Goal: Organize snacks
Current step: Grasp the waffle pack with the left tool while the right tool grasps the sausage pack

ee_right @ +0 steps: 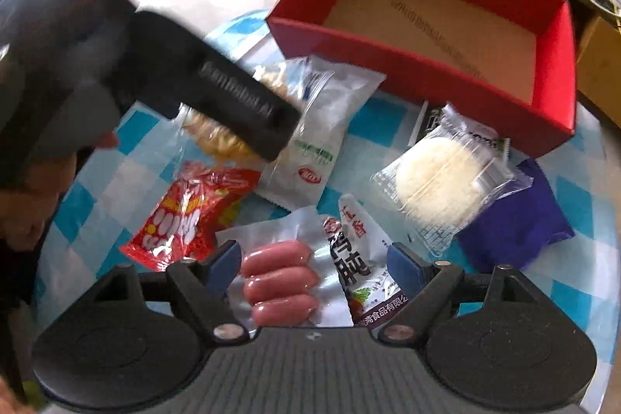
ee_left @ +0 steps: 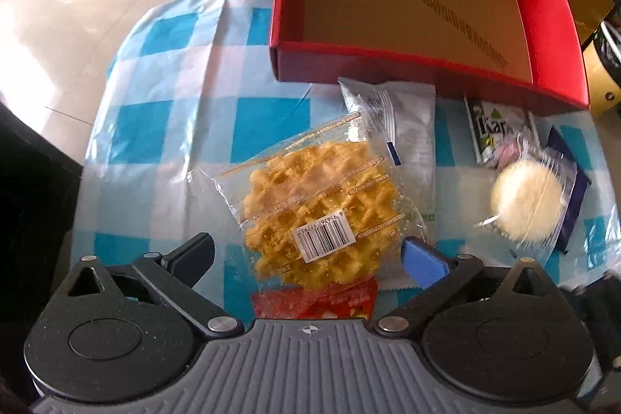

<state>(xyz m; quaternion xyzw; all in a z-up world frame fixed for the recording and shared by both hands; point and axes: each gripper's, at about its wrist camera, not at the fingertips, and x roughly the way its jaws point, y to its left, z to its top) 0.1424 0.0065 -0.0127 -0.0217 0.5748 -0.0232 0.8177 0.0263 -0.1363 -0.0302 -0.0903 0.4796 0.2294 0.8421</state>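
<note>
A red box [ee_left: 551, 26] with a bare cardboard floor sits open at the upper right of the left wrist view, on the blue-checked cloth. Just below it lie a waffle [ee_left: 322, 212] in clear wrap, barcode up, overlapping a silver pack [ee_left: 407, 127] and a red packet [ee_left: 318, 301], with a pale round cake [ee_left: 524, 200] at right. In the right wrist view a sausage pack [ee_right: 279, 282] lies bottom centre beside a white pouch [ee_right: 365, 258], a purple pack [ee_right: 516, 224] at right.
</note>
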